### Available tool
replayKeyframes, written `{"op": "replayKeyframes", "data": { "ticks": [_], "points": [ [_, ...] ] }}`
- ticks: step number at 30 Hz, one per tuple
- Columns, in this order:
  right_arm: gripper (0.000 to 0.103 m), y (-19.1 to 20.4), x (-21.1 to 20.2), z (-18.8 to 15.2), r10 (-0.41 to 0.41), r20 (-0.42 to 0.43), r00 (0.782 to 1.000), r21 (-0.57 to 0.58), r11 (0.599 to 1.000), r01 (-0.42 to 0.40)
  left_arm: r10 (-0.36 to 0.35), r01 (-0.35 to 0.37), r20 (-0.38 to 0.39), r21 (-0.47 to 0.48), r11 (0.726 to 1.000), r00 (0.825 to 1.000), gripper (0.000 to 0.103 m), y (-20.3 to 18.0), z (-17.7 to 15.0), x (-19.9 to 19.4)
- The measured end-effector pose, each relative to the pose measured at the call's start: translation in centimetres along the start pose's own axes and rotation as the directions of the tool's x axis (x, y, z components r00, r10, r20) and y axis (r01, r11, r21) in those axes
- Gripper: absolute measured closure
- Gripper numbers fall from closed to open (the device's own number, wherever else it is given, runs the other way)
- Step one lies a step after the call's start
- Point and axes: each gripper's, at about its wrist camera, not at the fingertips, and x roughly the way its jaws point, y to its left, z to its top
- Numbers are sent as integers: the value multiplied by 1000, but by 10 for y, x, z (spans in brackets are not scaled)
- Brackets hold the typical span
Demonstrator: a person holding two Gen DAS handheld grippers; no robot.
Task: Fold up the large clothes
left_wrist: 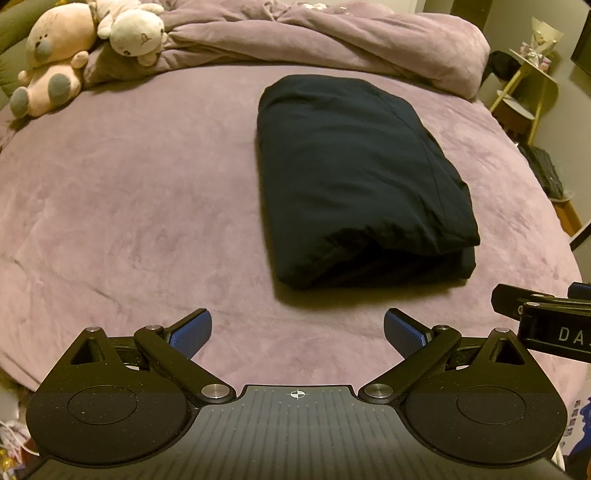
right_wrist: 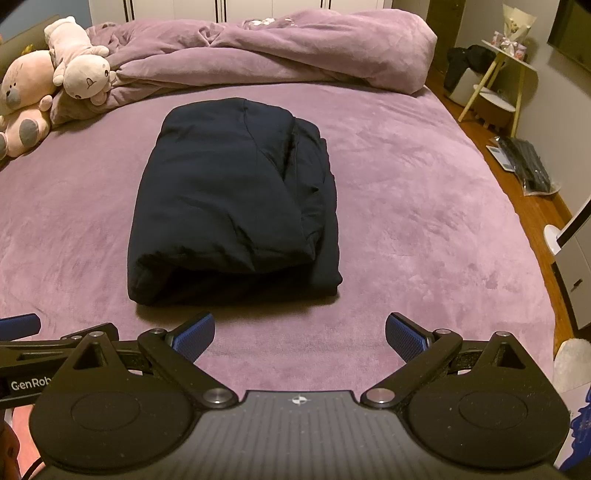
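Garment: a dark navy fabric garment folded into a thick rectangular bundle [left_wrist: 354, 184] [right_wrist: 236, 199] lies flat on the bed, around its middle, with layered edges showing at the near end and along its right side.
Bed: a mauve plush bed sheet [left_wrist: 129, 221] [right_wrist: 424, 221] covers the mattress; the garment rests directly on it.
Left tongs: the left tongs [left_wrist: 297, 334] hover low over the near edge of the bed, blue-padded fingers [left_wrist: 192, 332] spread wide apart, gripping nothing, clear of the garment.
Right tongs: the right tongs [right_wrist: 300, 338] sit just beside the left ones, blue-padded fingers [right_wrist: 404, 338] likewise spread wide and empty, the garment ahead of them and apart.
Duvet: a rumpled mauve plush duvet [left_wrist: 332, 40] [right_wrist: 277, 48] is heaped across the far end of the bed, well apart from the garment.
Toys: a pink plush bear with grey paws [left_wrist: 51, 62] [right_wrist: 22, 96] and a pale cream plush animal [left_wrist: 136, 33] [right_wrist: 83, 70] lean together at the far left corner.
Side table: a white round side table with yellow legs [left_wrist: 532, 85] [right_wrist: 506, 74] stands beyond the bed's right side.
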Motion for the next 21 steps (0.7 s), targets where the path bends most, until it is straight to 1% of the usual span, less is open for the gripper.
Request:
{"op": "replayKeyframes", "data": {
  "ticks": [21],
  "points": [
    [4, 0, 1, -3, -6, -5, 1000, -2, 1000, 6, -3, 3, -2, 0, 1000, 1000, 1, 0, 0, -1]
  ]
}}
